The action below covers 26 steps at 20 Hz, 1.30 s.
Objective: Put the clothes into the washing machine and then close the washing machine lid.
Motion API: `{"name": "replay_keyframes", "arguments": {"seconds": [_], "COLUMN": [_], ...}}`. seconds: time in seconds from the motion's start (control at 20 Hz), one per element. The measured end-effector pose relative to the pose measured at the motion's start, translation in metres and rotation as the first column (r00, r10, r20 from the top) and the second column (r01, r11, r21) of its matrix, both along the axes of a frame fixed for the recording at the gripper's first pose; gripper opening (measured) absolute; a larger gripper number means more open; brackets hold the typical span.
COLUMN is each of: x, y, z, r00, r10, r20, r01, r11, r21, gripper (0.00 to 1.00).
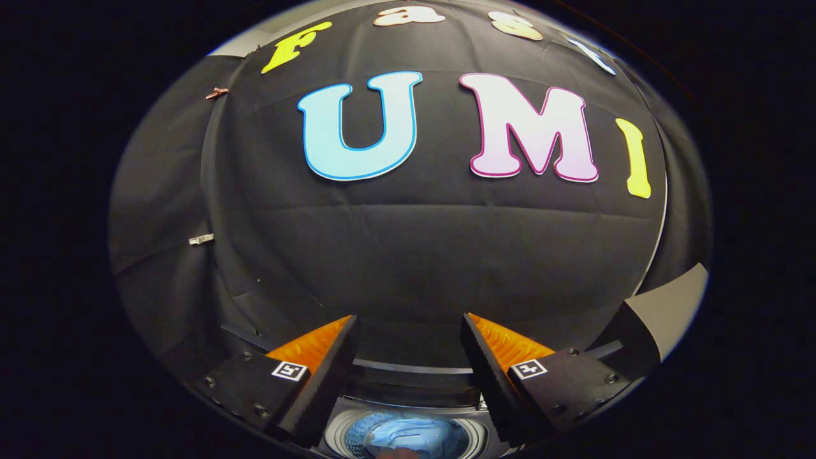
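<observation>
Clothes in washer drum, gripper open above it.

Clothes (407, 435): pale blue fabric, crumpled w/ soft folds, bunched in a heap; looks like one bundle, can't tell how many items. They lie low and near, between the two fingers and below their tips, not touching either. Gripper (408, 331) fingers spread wide apart, nothing held betw. them, pointing toward the far black cloth wall (421, 255). Washing machine (408, 382): round drum w/ ribbed light rim open at top, clothes inside it; dark curved back edge of machine runs just beyond the drum.
</observation>
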<state>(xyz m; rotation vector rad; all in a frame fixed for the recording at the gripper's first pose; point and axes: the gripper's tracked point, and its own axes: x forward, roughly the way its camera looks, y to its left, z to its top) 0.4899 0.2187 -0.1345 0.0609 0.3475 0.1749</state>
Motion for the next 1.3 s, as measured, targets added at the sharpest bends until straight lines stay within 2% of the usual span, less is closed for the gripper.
{"name": "replay_keyframes", "arguments": {"seconds": [0.6,0.85,0.95,1.05,1.3], "x": [-0.04,-0.066,-0.08,-0.093,-0.117], "y": [-0.003,-0.003,-0.01,-0.009,0.002], "z": [-0.007,-0.024,-0.051,-0.07,-0.053], "r00": [0.999,1.0,0.996,0.991,0.994], "r10": [0.034,0.023,-0.009,-0.008,0.015], "r20": [0.04,-0.016,-0.092,-0.133,-0.112], "r01": [-0.035,-0.022,0.008,0.005,-0.015], "r11": [0.999,0.999,1.0,1.0,1.0], "r21": [0.02,0.028,-0.01,-0.022,0.004], "gripper": [0.99,0.99,0.98,0.98,0.99]}}
